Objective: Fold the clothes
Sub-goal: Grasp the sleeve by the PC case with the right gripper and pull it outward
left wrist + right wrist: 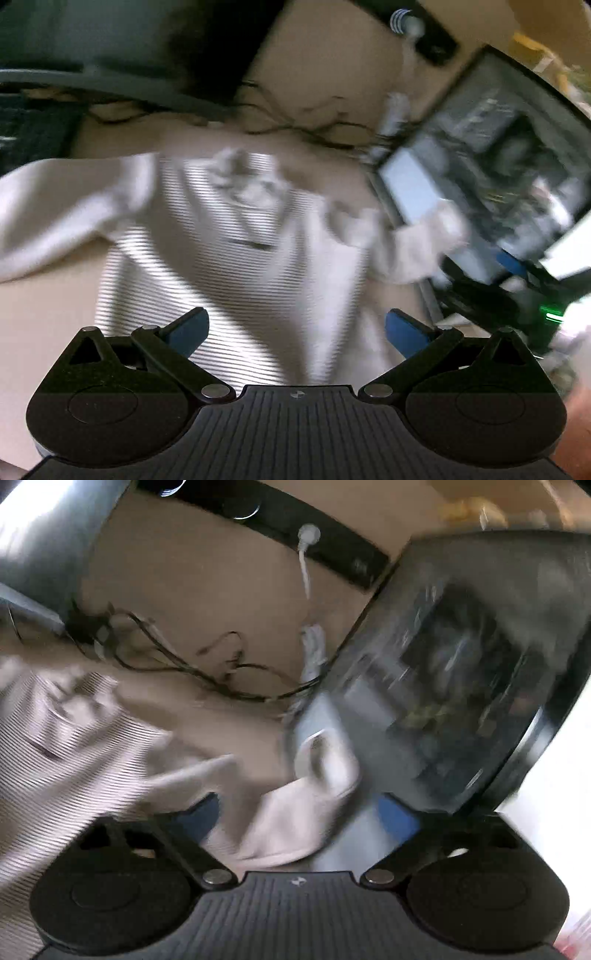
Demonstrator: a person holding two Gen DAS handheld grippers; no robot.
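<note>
Both views motion-blurred, detail soft.

Left wrist view: left gripper [297, 330] over the striped shirt [236, 236], jaws spread wide, blue pads [190, 330] well apart, nothing between them but cloth further below. Shirt spread on the tan bench [325, 74], w/ pale plain sleeves out to either side: left sleeve [55, 210] reaching to frame edge, right sleeve [413, 240] bunched and ending against the open PC case [491, 166]. Collar area [251, 181] crumpled, toward the far side. Small dark mark [251, 244] on the chest. Tangle of dark cables [306, 129] on bench beyond the collar. Black power strip [424, 33] w/ white plug further back. Second gripper visible at right edge, near the sleeve end, blue pad and green light [552, 314] showing.

Right wrist view: right gripper [301, 818] w/ jaws wide apart, one blue pad [397, 818] clear, the other dark and blurred. Sleeve end [295, 823] lying in the gap between the jaws, cuff [321, 753] curled up beyond; jaws not closed on it, contact w/ pads impossible to tell. Striped body [55, 753] off to the left of this view. PC case [461, 672] just beside the cuff, filling the right. Cables [177, 657] and white cord [306, 572] on bench [192, 572] behind.
</note>
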